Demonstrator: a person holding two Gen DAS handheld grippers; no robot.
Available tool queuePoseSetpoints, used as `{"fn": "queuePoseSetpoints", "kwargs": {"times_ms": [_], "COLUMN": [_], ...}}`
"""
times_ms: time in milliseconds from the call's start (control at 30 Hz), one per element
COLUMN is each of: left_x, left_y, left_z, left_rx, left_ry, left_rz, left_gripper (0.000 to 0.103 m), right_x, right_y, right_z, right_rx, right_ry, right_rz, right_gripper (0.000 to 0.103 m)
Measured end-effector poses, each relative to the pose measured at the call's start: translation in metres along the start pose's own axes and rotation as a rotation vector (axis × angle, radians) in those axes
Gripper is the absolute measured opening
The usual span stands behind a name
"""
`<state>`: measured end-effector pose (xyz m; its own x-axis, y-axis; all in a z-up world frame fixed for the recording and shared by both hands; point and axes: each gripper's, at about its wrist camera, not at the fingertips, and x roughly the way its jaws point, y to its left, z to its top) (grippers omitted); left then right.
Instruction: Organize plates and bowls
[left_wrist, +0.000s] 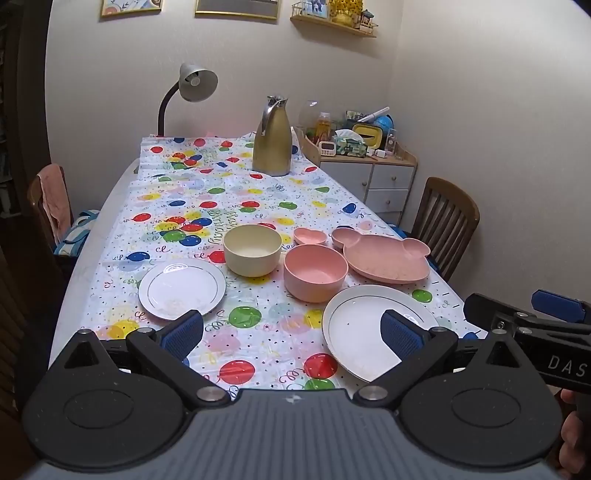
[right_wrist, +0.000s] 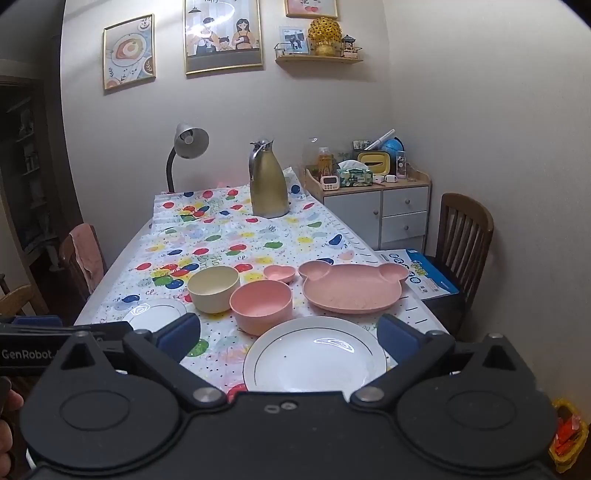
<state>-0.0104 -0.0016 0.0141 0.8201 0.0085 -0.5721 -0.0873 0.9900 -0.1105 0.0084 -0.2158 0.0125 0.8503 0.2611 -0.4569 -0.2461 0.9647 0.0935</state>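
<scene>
I judge this the very start: nothing is stacked yet. Both my left claw (left_wrist: 291, 328) and right claw (right_wrist: 288, 332) hang wide open and empty above the near edge of the counter (left_wrist: 258, 347). The big white plate (right_wrist: 314, 354) lies just below my right claw, the small white plate (left_wrist: 181, 288) to the left, and the pink bowl (left_wrist: 314, 271) and cream bowl (left_wrist: 252, 249) stand side by side behind them (the bear-shaped pink plate (left_wrist: 384, 258) sits farther right). Next, I'd lower one claw to a rim and pinch it.
</scene>
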Motion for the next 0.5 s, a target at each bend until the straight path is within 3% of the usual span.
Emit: {"fn": "queuePoseSetpoints", "kwargs": {"times_ms": [500], "left_x": [0.0006], "left_y": [0.0017], "left_z": [0.0003], "left_rx": [0.001], "left_ry": [0.016], "left_rz": [-0.002], "left_gripper": [0.103], "right_x": [0.0018], "right_y": [-0.0041], "right_z": [-0.0025], "right_rx": [0.005], "right_ry": [0.006], "right_rz": [-0.003], "right_gripper": [0.102]}}
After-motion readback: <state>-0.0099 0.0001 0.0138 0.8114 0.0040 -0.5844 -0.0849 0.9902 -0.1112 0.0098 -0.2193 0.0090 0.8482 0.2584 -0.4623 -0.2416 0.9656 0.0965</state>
